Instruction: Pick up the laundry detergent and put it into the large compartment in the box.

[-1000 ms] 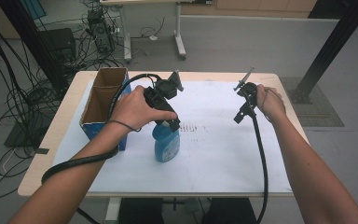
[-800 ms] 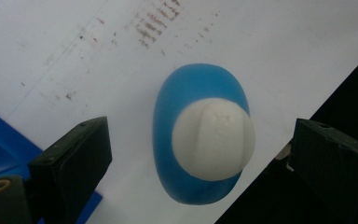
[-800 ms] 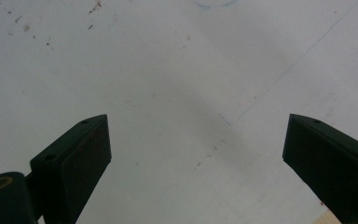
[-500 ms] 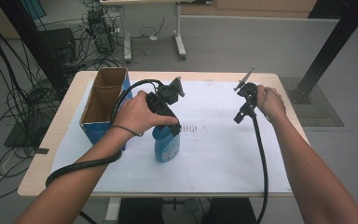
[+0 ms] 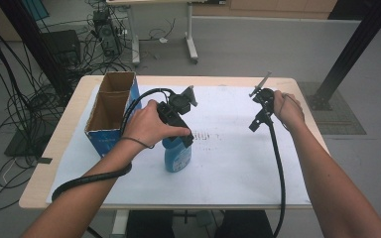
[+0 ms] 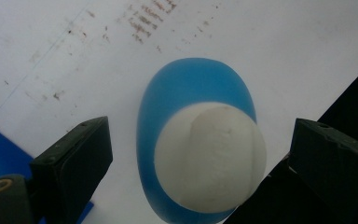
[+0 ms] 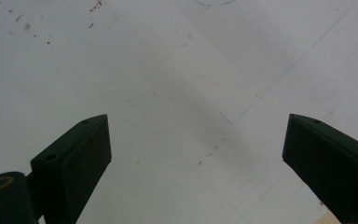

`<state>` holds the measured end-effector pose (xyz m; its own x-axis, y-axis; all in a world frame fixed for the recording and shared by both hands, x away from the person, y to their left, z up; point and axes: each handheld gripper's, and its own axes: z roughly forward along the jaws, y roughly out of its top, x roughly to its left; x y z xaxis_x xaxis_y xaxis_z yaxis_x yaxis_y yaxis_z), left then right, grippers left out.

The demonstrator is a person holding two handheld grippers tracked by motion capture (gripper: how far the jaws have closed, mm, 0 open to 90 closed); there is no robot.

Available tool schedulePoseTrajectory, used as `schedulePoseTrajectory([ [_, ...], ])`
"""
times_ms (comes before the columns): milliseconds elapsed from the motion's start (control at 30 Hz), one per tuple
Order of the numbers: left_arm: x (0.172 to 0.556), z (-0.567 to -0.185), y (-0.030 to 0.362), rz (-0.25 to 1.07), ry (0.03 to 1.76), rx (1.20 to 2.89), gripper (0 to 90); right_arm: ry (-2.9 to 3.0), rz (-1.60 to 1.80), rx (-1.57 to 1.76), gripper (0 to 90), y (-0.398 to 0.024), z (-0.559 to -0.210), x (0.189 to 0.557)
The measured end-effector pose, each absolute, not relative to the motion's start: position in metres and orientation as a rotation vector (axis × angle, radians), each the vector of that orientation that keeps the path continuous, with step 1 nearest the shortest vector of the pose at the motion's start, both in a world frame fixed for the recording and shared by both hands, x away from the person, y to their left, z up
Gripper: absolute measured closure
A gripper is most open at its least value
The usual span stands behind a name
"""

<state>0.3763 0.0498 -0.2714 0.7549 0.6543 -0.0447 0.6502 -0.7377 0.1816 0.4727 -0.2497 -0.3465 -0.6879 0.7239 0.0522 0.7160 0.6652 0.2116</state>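
A blue bottle [image 5: 177, 157] with a white cap stands upright on the white sheet [image 5: 228, 168] near the table's middle. My left gripper [image 5: 182, 140] hangs straight over it, pointing down. In the left gripper view the bottle [image 6: 168, 93] and its white cap [image 6: 209, 158] sit between the two black jaws, which stand wide apart without touching it; the left gripper [image 6: 203, 137] is open. My right gripper [image 5: 256, 123] hovers over bare sheet at the right, and the right gripper [image 7: 196, 135] is open with nothing between its jaws.
An open cardboard box [image 5: 110, 106] with blue sides stands at the table's left, close to the bottle. The wooden table edge [image 5: 39, 196] frames the sheet. Cables trail from both grippers towards the front. Faint brown marks [image 5: 209, 136] dot the sheet.
My left gripper has sunk a little lower and nearer over the bottle's cap. The bottle and the right gripper have stayed where they were.
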Motion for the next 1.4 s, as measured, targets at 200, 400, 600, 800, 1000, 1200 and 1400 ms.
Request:
schedulePoseTrajectory([
  [200,0.377,-0.277,0.051,0.026,1.053,2.764,6.6,2.834,0.338,1.228,7.5,-0.249,-0.348,0.472],
  [400,0.376,-0.280,0.050,0.030,1.051,2.765,6.6,2.840,0.342,1.229,7.5,-0.249,-0.350,0.472],
  [600,0.376,-0.285,0.051,0.034,1.053,2.764,6.9,2.841,0.350,1.223,7.5,-0.248,-0.350,0.471],
  [800,0.375,-0.288,0.050,0.054,1.054,2.762,6.8,2.839,0.358,1.220,7.5,-0.250,-0.350,0.472],
  [1000,0.374,-0.292,0.051,0.064,1.054,2.758,6.8,2.837,0.354,1.221,7.6,-0.250,-0.352,0.471],
  [1200,0.374,-0.295,0.053,0.068,1.058,2.752,6.8,2.837,0.355,1.223,7.6,-0.250,-0.352,0.471],
  [1400,0.374,-0.295,0.054,0.066,1.062,2.749,6.8,2.837,0.347,1.214,7.7,-0.248,-0.351,0.471],
])
